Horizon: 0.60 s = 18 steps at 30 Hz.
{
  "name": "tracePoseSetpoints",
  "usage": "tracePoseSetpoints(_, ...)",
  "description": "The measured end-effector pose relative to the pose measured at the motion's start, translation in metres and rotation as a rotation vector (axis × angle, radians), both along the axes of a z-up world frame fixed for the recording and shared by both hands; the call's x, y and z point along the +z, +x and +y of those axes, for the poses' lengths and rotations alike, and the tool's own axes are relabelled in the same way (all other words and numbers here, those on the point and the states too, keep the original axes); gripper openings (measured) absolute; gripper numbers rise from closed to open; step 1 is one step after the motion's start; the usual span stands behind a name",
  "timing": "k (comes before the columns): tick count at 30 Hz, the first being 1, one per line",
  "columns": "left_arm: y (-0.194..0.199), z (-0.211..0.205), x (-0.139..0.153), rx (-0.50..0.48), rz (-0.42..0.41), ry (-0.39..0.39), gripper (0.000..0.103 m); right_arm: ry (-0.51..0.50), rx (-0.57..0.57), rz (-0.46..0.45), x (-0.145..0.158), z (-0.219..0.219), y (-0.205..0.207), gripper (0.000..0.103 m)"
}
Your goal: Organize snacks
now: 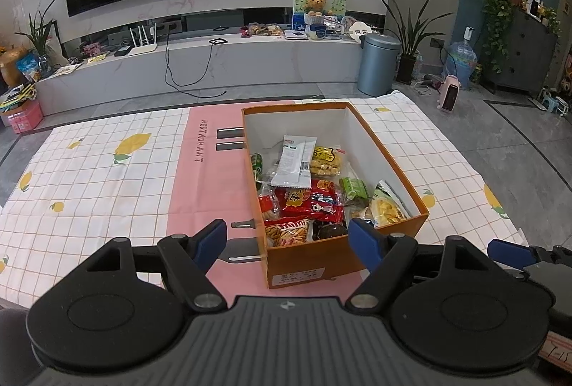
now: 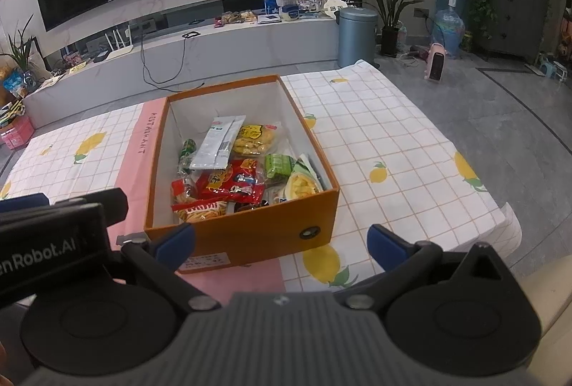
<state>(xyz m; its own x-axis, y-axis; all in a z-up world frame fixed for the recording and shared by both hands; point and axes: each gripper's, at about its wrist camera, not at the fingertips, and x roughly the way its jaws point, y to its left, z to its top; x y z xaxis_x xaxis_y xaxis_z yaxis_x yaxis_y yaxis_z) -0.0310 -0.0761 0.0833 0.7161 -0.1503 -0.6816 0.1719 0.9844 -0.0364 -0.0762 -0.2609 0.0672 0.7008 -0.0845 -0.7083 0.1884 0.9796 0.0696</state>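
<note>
Orange box (image 1: 321, 257) of snacks (image 1: 311, 196) on checked tablecloth (image 1: 107, 178); both claws spread, empty.

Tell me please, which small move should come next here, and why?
Probably draw both claws back and stop. Every snack in view, such as the red packet and the white packet, already lies inside the orange box, the tablecloth around it carries none, and the left claw and right claw stand open, holding nothing.
</note>
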Motion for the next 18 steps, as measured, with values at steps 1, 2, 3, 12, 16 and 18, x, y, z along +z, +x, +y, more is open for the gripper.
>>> tracePoseSetpoints(1,0.0003,0.0005,-0.0002,0.000,-0.001,0.000,0.091,-0.001,0.000,-0.001,0.0001,0.0000,0.0000,0.100)
tracePoseSetpoints(2,0.0001,0.0001,-0.0001,0.000,-0.001,-0.001,0.091,-0.001,0.000,-0.001,0.0001,-0.0001,0.0003,0.100)
tracePoseSetpoints(3,0.0000,-0.0002,0.0000,0.000,0.000,-0.001,0.091,-0.001,0.000,-0.001,-0.0003,-0.0002,0.0004,0.100)
tracePoseSetpoints(12,0.0005,0.0002,-0.0030,-0.003,0.007,0.000,0.091,-0.006,0.002,0.005,-0.0029,0.0003,0.0015,0.100)
tracePoseSetpoints(16,0.0014,-0.0001,-0.0042,-0.001,0.010,0.000,0.091,-0.010,0.002,0.007,-0.0038,0.0007,0.0022,0.100)
tracePoseSetpoints(18,0.0015,-0.0002,-0.0059,0.001,0.011,0.003,0.091,-0.018,0.002,0.007,-0.0049,0.0011,0.0023,0.100)
